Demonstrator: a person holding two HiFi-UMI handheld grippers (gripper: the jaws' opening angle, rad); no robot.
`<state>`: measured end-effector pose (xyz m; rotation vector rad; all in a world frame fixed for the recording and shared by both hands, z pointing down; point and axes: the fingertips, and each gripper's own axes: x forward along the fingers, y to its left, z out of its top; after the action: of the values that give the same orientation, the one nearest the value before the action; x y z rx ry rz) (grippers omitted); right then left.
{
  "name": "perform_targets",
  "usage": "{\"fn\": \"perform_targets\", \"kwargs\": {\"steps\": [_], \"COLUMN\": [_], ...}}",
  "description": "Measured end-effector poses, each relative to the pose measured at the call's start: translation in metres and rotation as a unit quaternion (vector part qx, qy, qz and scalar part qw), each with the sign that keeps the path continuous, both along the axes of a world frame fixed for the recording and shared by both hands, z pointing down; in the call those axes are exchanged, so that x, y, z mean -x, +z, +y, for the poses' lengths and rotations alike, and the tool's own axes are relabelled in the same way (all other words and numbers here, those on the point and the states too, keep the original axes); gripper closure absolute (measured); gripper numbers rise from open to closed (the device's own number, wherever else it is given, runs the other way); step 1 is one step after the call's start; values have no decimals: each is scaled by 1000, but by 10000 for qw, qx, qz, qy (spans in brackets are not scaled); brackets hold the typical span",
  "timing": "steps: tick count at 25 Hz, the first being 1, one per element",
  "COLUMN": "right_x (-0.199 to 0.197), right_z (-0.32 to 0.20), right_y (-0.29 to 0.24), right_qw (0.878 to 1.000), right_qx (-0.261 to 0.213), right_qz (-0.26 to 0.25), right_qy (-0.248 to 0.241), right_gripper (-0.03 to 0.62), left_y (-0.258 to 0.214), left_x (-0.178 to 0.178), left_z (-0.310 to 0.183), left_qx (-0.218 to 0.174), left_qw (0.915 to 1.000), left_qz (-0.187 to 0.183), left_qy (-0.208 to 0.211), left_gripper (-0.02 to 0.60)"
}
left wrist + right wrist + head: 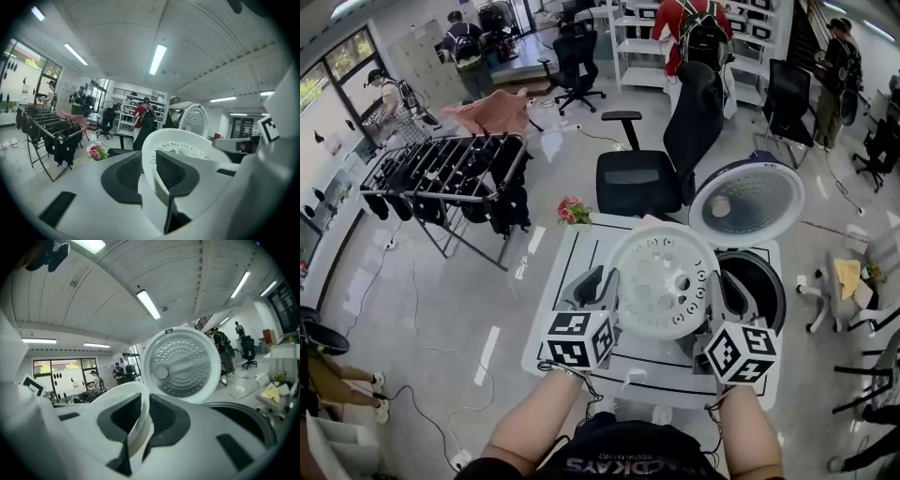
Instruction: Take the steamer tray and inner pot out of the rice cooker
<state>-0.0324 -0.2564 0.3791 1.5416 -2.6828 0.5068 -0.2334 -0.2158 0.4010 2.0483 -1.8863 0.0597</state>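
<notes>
Tray step in hand: the round white perforated plastic steamer tray is clear of the open grey-rimmed rice cooker, over the white desk. The left gripper and right gripper have their fingers clamped on opposite rim edges. Next, I'd say: set it level on bare desk, release, then reach for the dark inner pot.

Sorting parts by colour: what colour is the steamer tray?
The steamer tray is white, clearest in the head view.

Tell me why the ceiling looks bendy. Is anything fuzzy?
Left gripper view: the wide lens bends the ceiling, with dark corners. Right gripper view: same bending; the near steamer tray rim is fuzzy, the lid sharp. Head view: room edges bow; little blur.
</notes>
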Motion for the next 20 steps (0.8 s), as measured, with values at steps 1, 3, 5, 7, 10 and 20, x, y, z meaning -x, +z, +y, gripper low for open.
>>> {"fn": "perform_targets", "kwargs": {"steps": [1, 3, 5, 7, 10, 20], "right_x": [17, 48, 76, 100, 132, 194], "right_z": [-2, -6, -8, -10, -16, -53], "right_y": [2, 7, 12, 16, 28, 92], "right_qw": [9999, 9994, 9987, 9979, 9969, 9951], "right_qx": [-2, 2, -4, 0, 93, 509], "right_qz": [17, 44, 65, 76, 74, 249], "right_qy": [-122, -336, -506, -637, -774, -814], "right_gripper": [537, 537, 537, 537, 539, 542], "left_y": [2, 6, 12, 19, 32, 95], "left_x": [16, 45, 71, 93, 123, 180], "left_z": [3, 9, 13, 16, 17, -11], "left_qx": [4, 6, 29, 74, 198, 663], "left_qw": [9999, 9996, 9993, 9989, 9979, 9964], "left_qz": [-8, -5, -17, -35, -9, -32], "left_qy": [-111, -272, -370, -472, -624, -526], "left_gripper": [489, 492, 497, 497, 497, 497]}}
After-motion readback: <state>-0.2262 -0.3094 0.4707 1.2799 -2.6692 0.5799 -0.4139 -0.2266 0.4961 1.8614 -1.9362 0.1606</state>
